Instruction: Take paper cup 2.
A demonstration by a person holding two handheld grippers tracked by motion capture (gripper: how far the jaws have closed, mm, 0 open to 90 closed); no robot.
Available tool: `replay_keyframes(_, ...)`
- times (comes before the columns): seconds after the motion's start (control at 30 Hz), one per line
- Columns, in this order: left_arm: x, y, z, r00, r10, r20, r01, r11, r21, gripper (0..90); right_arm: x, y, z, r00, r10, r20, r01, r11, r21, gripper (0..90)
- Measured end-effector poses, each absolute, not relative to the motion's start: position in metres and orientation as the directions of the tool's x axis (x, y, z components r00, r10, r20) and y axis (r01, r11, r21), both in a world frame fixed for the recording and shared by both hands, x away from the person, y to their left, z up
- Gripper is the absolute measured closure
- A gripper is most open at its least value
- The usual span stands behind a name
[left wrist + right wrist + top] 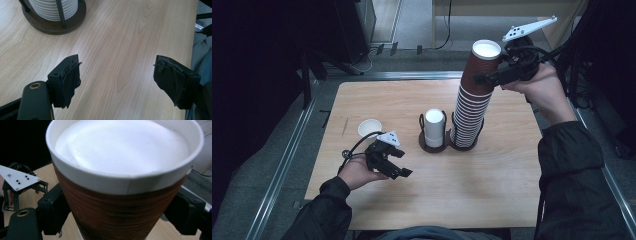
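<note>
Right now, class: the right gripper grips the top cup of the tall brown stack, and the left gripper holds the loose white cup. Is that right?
Not quite. The left gripper holds nothing: the left gripper view shows bare table between its open jaws. The white cup stands apart. The right gripper does grip the top cup.

1. The top cup [125,182] runs off the lower edge of the right gripper view, hiding where the jaws meet its wall.
2. The holder base [53,23] is cut by the left gripper view's top edge.
3. The small cup [369,127] shows no readable detail.

Left claw [398,166] low, jaws apart (empty); right claw [486,78] raised, clamped.
</note>
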State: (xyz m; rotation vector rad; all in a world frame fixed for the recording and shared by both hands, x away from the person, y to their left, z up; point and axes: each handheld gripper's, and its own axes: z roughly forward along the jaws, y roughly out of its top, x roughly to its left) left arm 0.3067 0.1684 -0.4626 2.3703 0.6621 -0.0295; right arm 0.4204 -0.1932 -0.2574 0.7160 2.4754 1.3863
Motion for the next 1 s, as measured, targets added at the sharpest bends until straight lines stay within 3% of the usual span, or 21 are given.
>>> replay_keyframes(0.4,0.307,0.169,-0.462,0.87,0.453,-0.194,0.471,-0.647,0.599,21.2,0.415,-0.197,-0.234,-0.863,0.505,0.035,0.281,0.419,0.863,15.9)
replay_keyframes(1.0,0.307,0.169,-0.462,0.871,0.45,-0.199,0.472,-0.65,0.596,20.6,0.387,-0.204,-0.181,-0.862,0.502,-0.073,0.164,0.412,0.896,15.8)
